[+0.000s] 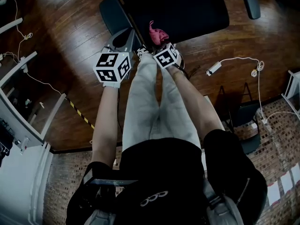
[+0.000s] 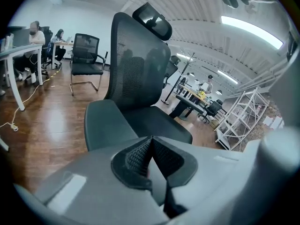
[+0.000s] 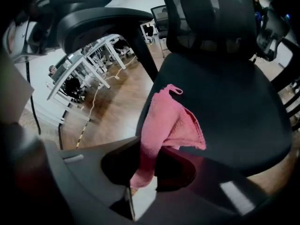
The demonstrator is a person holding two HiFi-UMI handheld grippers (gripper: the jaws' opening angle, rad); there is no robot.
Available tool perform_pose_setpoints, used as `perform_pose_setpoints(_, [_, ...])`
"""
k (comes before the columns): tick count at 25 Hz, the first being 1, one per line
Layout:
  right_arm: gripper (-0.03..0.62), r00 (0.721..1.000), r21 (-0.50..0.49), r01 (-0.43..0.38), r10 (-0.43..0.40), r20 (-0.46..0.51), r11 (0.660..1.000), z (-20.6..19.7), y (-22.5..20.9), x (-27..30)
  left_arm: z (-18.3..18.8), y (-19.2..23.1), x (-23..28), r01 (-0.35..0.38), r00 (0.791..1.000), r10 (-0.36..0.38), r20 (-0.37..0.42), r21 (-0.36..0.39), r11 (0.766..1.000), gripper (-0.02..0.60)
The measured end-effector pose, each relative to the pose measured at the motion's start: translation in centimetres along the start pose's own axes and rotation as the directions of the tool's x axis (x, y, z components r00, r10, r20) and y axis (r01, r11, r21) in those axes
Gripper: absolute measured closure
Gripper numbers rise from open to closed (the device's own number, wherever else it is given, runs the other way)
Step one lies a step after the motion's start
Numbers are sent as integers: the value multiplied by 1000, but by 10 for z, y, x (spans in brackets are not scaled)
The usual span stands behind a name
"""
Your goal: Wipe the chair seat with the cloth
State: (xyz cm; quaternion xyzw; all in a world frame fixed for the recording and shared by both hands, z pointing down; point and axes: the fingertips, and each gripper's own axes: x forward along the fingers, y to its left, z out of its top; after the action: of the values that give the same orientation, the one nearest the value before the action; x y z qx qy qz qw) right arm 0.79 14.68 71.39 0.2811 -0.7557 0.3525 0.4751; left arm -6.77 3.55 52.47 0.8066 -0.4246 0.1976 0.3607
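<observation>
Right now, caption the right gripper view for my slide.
Right gripper shut on the pink cloth by the black chair seat.

1. The cloth [image 3: 171, 121] reads to me as pink terry: fuzzy, matt, with a stitched hem.
2. The seat [image 3: 234, 102] looks like black woven fabric, fine-grained and matt.
3. The chair back [image 2: 136, 64] is black mesh, thin enough to see through.
4. The armrest [image 1: 115, 15] has a smooth, dull dark pad. I can't tell whether it is plastic or foam.
5. The floor [image 1: 61, 46] is dark wood boards, glossy enough to throw back the lights.
6. The left gripper [image 2: 151, 138] has a smooth, matt grey plastic body. Its pads [image 2: 133, 156] are black and rubbery-looking, with a fine diamond texture.
7. The right gripper [image 3: 146, 149] shows the same grey plastic, with a faint sheen.
8. The marker cubes [image 1: 112, 67] carry a matt black-and-white print.
</observation>
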Motion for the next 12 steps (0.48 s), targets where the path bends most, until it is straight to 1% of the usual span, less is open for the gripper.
perform_pose_setpoints(1, [523,999,17,-44,44,24,999,4,6,1,-3,-1,-1,6,1000,-6,-9,-1,1000,588])
perform_pose_setpoints(2, [523,995,56,-94,92,46,994,5,10,2,-6,-2,-4,13,1000,-13,-17,-3,1000,588])
perform_pose_setpoints(4, [523,978,173,-202,189,86,964,4,17,-3,-17,-6,-14,26,999,-26,-35,-5,1000,588])
perform_pose_setpoints(5, [523,970,221,-239,221,102,946,2,19,-8,-24,-8,-21,28,998,-29,-49,-2,1000,588])
perform_pose_setpoints(6, [523,966,247,-254,233,112,935,1,20,-15,-30,-11,-30,28,997,-28,-68,3,1000,588])
perform_pose_setpoints(7, [523,966,251,-254,231,118,934,1,19,-23,-34,-13,-40,25,996,-25,-85,5,1000,588])
perform_pose_setpoints(9, [523,969,232,-235,208,132,944,5,15,-47,-35,-21,-61,19,995,-20,-97,-3,1000,588])
perform_pose_setpoints(12, [523,969,221,-210,174,174,952,18,12,-93,-21,-36,-92,12,996,-12,-86,-4,1000,588])
